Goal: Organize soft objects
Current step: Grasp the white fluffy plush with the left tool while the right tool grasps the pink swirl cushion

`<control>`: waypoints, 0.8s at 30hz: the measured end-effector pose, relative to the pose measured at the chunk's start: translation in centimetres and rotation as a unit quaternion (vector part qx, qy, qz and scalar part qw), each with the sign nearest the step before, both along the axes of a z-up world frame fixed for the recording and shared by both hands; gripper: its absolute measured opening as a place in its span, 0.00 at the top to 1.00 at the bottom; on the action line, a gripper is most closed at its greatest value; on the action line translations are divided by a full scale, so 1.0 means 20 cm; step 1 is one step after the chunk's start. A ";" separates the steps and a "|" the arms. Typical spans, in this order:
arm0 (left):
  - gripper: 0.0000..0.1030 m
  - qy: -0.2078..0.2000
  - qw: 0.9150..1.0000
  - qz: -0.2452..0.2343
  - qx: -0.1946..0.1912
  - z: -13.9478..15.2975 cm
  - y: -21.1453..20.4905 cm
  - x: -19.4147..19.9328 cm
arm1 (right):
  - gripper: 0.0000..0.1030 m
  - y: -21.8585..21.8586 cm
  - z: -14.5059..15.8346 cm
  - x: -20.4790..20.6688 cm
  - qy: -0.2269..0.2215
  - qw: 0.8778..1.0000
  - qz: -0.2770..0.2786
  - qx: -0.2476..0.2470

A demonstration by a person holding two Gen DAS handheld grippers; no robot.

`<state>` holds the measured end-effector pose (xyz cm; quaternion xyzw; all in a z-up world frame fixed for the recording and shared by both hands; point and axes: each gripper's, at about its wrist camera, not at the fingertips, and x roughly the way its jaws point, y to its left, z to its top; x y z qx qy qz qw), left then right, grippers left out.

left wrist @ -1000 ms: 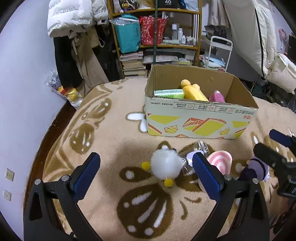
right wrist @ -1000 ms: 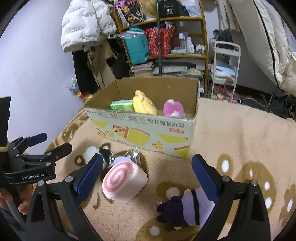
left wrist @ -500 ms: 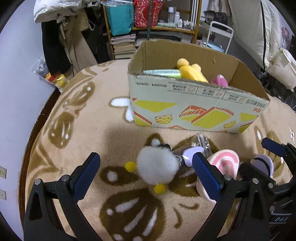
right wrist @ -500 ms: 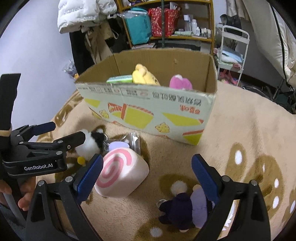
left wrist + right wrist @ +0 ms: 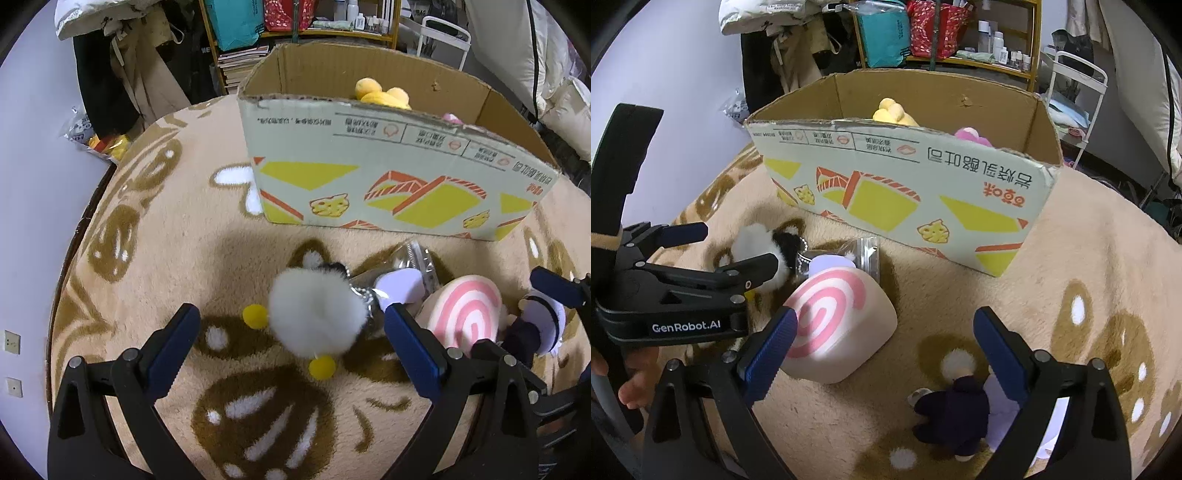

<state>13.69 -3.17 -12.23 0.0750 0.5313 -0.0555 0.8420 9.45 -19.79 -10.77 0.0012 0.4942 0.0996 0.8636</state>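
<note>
A white fluffy plush with yellow feet (image 5: 317, 317) lies on the rug between the open fingers of my left gripper (image 5: 291, 343). It also shows in the right wrist view (image 5: 764, 243). A pink swirl roll cushion (image 5: 834, 317) (image 5: 463, 314) lies to its right. A dark purple doll (image 5: 956, 410) (image 5: 532, 328) lies between the open fingers of my right gripper (image 5: 886, 350), close to the right finger. The cardboard box (image 5: 399, 177) (image 5: 905, 184) behind holds a yellow plush (image 5: 380, 94) and a pink plush (image 5: 971, 134).
A clear plastic packet with a pale lilac item (image 5: 402, 280) lies between the white plush and the box. The beige patterned rug (image 5: 166, 240) covers the floor. Shelves, hanging coats and a white cart (image 5: 1075, 85) stand behind the box.
Both grippers have moved lower and forward toward the toys and the box. The white plush now sits between the left fingers, and the purple doll is closer to the right fingers.
</note>
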 end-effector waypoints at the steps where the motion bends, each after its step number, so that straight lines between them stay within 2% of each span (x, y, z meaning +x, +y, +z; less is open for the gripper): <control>1: 0.04 0.002 1.000 0.002 0.002 -0.01 0.00 0.00 | 0.03 0.00 0.00 0.00 0.001 1.000 0.001 0.000; 11: 0.04 0.026 1.000 0.005 0.013 -0.07 0.01 0.02 | 0.03 0.02 -0.05 0.00 0.014 1.000 0.011 -0.015; 19: 0.05 0.040 0.999 0.007 0.007 -0.10 0.02 0.03 | 0.03 0.03 -0.06 0.00 0.017 1.000 0.016 -0.020; 24: 0.19 0.052 0.999 0.008 -0.009 -0.12 0.02 0.03 | 0.03 0.06 -0.06 0.00 0.017 0.999 0.022 -0.022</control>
